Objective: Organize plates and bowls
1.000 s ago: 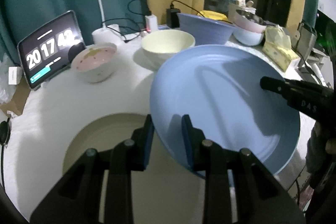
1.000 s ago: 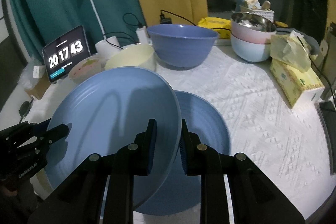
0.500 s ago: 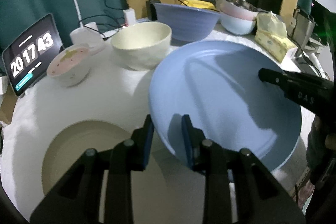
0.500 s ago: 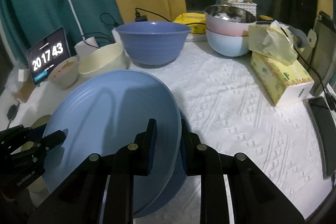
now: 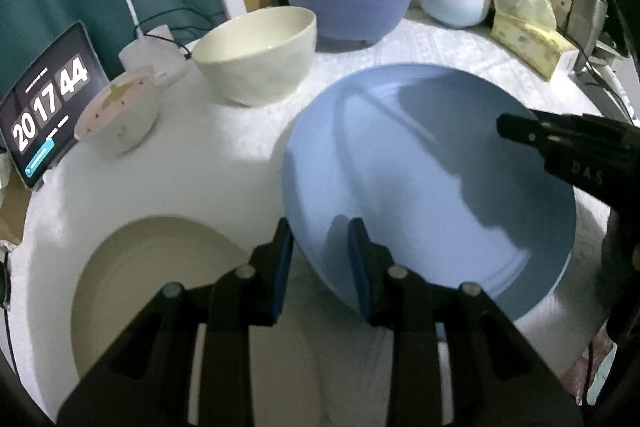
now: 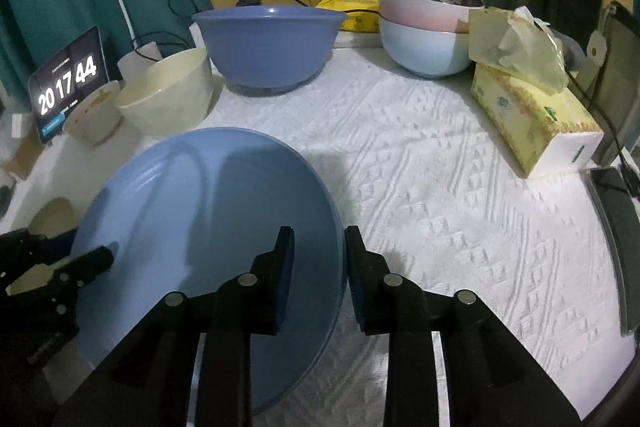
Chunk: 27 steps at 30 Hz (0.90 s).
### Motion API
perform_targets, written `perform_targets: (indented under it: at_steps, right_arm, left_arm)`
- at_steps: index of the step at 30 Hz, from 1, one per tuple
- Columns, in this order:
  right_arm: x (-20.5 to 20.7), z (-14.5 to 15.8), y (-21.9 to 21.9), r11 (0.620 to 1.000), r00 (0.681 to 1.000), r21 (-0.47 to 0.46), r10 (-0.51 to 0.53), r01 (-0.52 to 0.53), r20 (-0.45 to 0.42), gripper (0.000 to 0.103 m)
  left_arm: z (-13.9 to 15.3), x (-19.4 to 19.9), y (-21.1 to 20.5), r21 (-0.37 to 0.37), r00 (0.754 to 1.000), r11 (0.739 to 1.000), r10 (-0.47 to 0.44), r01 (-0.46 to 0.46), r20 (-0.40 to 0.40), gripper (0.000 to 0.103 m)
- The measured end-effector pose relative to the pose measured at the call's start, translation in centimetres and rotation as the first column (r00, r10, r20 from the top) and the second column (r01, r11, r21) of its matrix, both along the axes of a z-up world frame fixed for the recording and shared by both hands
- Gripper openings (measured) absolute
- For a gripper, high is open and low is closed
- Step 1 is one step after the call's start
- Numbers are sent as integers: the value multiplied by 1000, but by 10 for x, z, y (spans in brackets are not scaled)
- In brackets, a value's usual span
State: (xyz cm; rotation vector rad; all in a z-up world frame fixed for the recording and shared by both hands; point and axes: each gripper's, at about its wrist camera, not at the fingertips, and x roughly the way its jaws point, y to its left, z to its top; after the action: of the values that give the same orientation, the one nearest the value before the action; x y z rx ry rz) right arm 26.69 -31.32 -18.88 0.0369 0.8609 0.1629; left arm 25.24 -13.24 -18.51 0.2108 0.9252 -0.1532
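Left wrist: 2 plates, 5 bowls, 2 grippers.

Left gripper low centre, jaws just eased apart, narrowly parted. Right gripper likewise. Both angled downward.

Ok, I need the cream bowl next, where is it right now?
The cream bowl sits upright toward the table's back left, between the small pink speckled bowl and the big blue bowl.
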Motion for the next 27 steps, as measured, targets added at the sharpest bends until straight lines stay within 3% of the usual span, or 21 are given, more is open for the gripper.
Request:
perform_targets:
  at_steps: [12, 18, 22, 27]
  right_arm:
    - [-3, 2, 12, 1000, 1000, -27, -2, 1, -16, 31]
    - [-11, 19, 9, 998, 999, -43, -39, 40, 34, 32]
    - [-21, 35, 17, 999, 997, -34, -20, 23, 69, 32]
    - [-32, 46, 38, 999, 995, -30, 25, -23, 92, 33]
  left_arm:
    - [6, -6, 11, -30, 1000, 1000, 3, -3, 5, 31]
    - [20, -17, 24, -68, 998, 998, 21, -18, 51, 36]
    - [31, -27, 38, -98, 995, 994, 48, -39, 91, 43]
    - [40, -39, 56, -120, 990, 991, 76, -62, 121, 44]
